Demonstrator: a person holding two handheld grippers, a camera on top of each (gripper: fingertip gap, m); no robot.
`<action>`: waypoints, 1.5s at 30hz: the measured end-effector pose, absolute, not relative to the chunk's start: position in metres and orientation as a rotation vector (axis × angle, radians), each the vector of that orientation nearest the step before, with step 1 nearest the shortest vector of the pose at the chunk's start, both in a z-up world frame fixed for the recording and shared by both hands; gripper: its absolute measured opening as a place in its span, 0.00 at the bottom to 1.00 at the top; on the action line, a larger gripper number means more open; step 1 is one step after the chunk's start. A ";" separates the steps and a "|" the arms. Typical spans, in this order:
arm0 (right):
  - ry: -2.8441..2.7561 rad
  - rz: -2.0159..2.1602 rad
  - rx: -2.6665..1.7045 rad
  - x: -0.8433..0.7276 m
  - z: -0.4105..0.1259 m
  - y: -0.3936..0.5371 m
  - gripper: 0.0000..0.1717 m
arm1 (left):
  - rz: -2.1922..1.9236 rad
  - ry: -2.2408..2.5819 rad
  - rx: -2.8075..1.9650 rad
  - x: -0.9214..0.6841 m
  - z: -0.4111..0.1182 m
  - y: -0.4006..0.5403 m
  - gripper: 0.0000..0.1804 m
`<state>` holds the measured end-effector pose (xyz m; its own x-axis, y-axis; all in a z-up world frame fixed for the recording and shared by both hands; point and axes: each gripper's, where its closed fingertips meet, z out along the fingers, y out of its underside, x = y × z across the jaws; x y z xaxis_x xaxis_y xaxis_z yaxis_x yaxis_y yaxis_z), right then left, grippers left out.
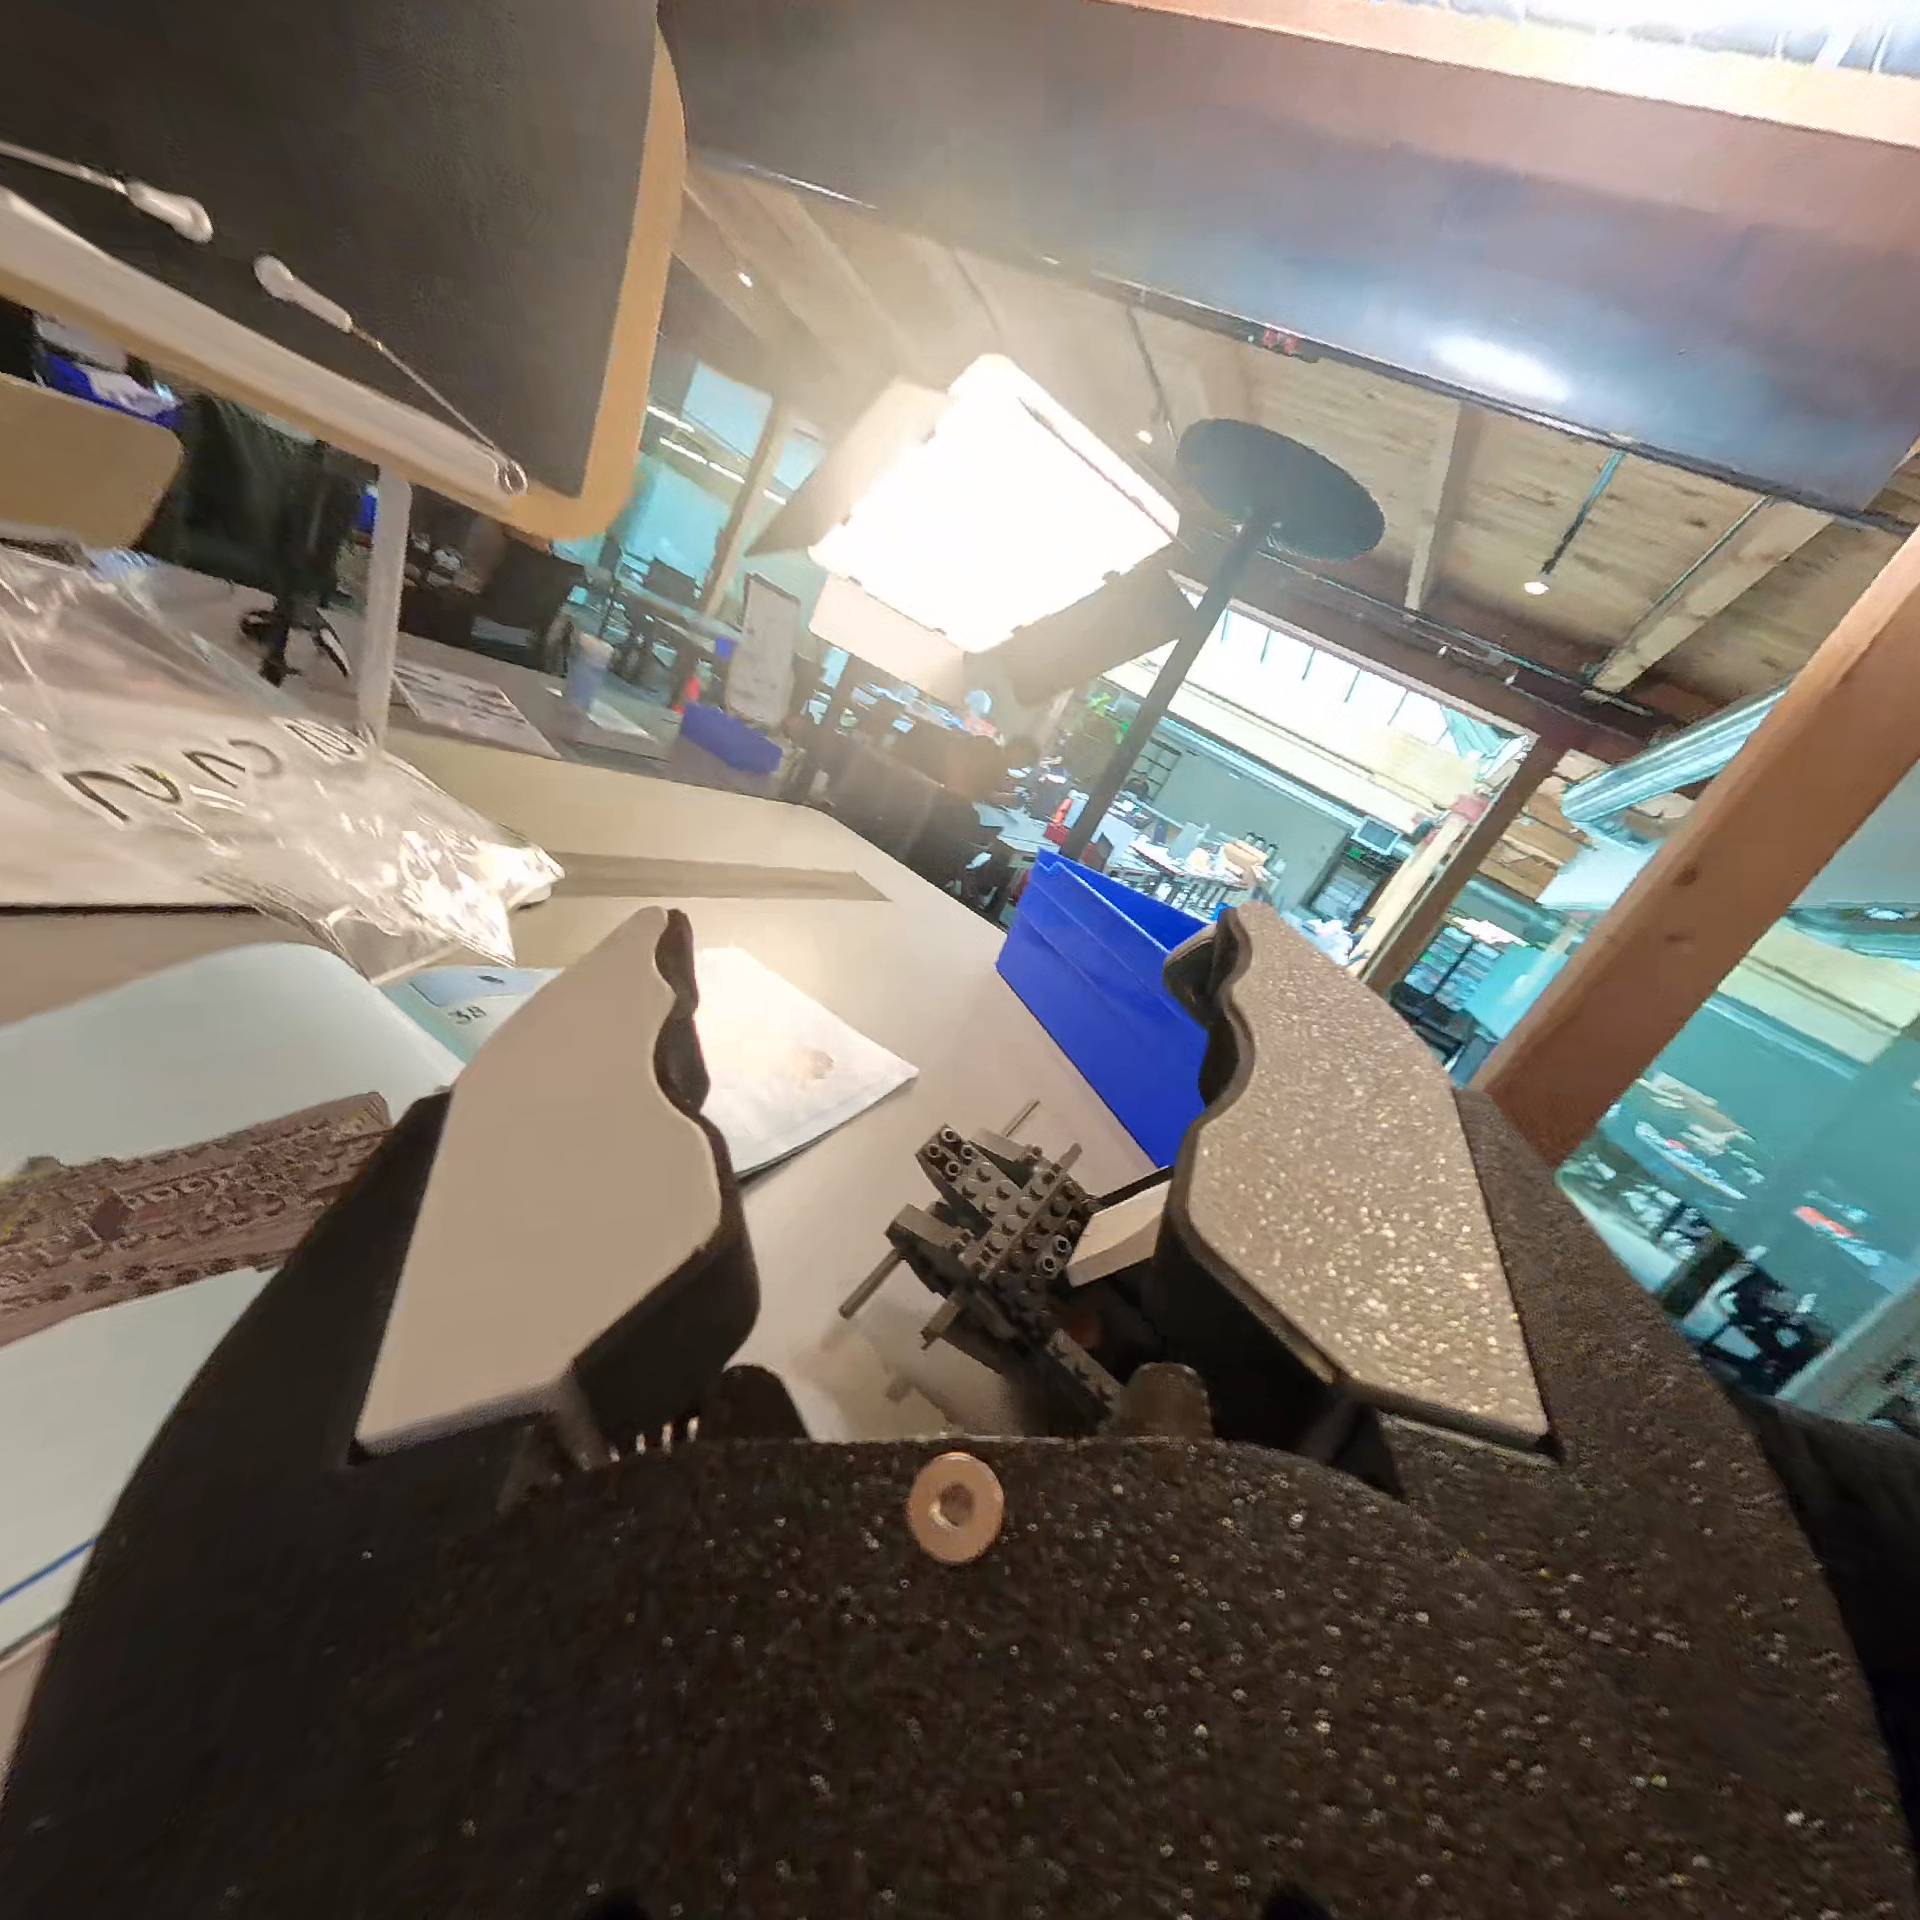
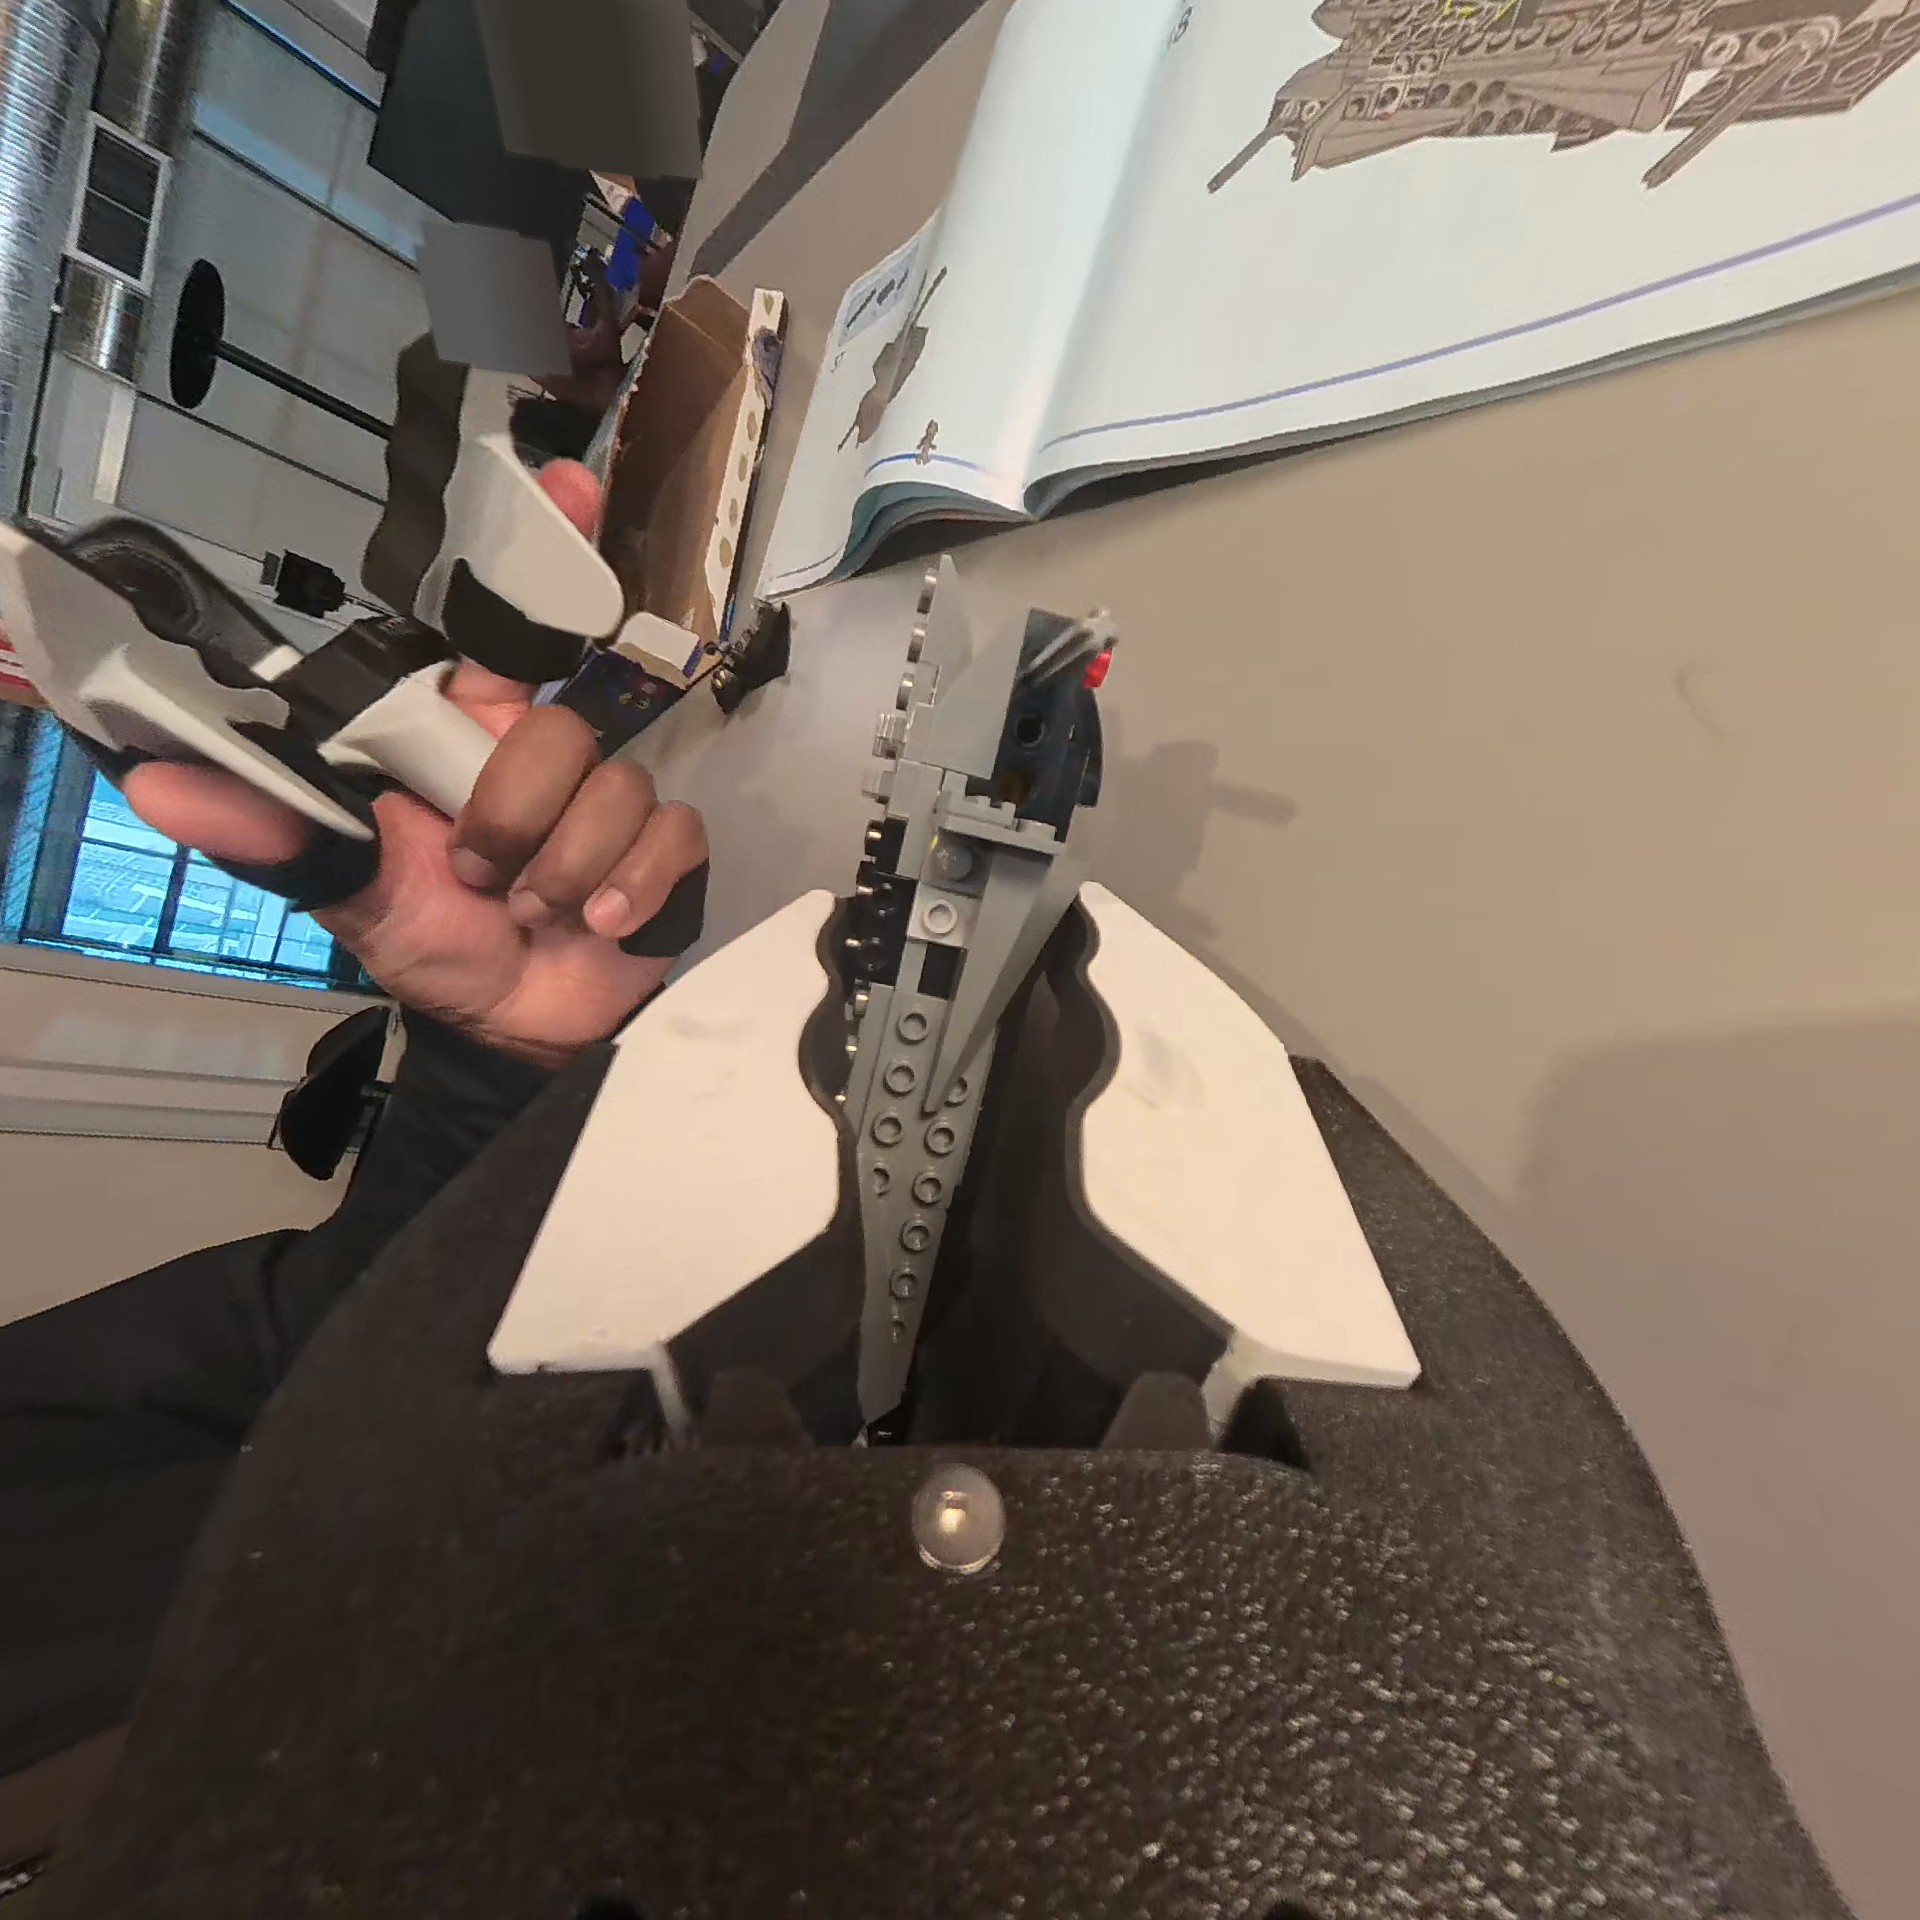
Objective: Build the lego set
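Note:
In the right wrist view my right gripper (image 2: 956, 904) is shut on a grey wedge-shaped brick model (image 2: 935, 1039). Both pads press its sides, and its blunt end, with a small red piece, points toward the table (image 2: 1455, 831). My left gripper (image 1: 940, 935) is wide open with nothing between its fingertips. The same model, dark grey here (image 1: 997, 1236), shows low between its fingers, untouched by them. A hand (image 2: 540, 862) holds the left gripper (image 2: 540, 634) at the left of the right wrist view, apart from the model.
An open instruction booklet (image 2: 1351, 260) lies on the table and also shows in the left wrist view (image 1: 156, 1091). A blue bin (image 1: 1101, 1018) stands ahead on the right. A clear plastic bag (image 1: 208, 779) lies at the left. An open cardboard box (image 2: 696, 436) and a small dark piece (image 2: 753, 655) lie near the booklet. My hands' fingertips stand some 15 centimetres from each other.

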<state>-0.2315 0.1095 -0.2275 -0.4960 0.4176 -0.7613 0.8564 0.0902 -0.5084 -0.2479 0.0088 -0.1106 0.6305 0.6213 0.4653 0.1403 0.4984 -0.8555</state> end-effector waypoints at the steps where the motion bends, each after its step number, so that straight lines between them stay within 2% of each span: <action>1: 1.962 -1.390 1.253 -0.231 -0.228 0.110 0.21 | 0.378 -0.857 -1.052 -0.248 -0.111 0.009 0.54; 7: 2.132 -1.390 1.290 -0.233 -0.231 0.120 0.23 | 0.549 -0.792 -1.152 -0.248 -0.114 0.014 0.58; 20: 2.520 -1.235 1.236 -0.234 -0.241 0.132 0.33 | 0.597 -0.784 -1.352 -0.248 -0.139 0.041 0.55; 25: 2.546 -1.157 1.242 -0.235 -0.242 0.135 0.32 | 0.608 -0.749 -1.326 -0.246 -0.134 0.040 0.54; 30: 2.642 -1.087 1.218 -0.236 -0.240 0.136 0.33 | 0.564 -0.738 -1.323 -0.243 -0.131 0.044 0.58; 34: 2.401 -1.156 1.144 -0.221 -0.230 0.121 0.36 | 0.522 -0.730 -1.343 -0.240 -0.133 0.050 0.60; 37: 2.273 -1.220 1.127 -0.220 -0.226 0.119 0.35 | 0.518 -0.716 -1.346 -0.238 -0.131 0.051 0.60; 39: 2.334 -1.190 1.131 -0.221 -0.234 0.123 0.42 | 0.510 -0.708 -1.344 -0.237 -0.130 0.052 0.60; 41: 2.402 -1.197 1.119 -0.222 -0.235 0.126 0.42 | 0.504 -0.707 -1.345 -0.236 -0.129 0.052 0.60; 45: 2.696 -1.124 1.028 -0.224 -0.246 0.135 0.49 | 0.504 -0.709 -1.348 -0.237 -0.129 0.050 0.60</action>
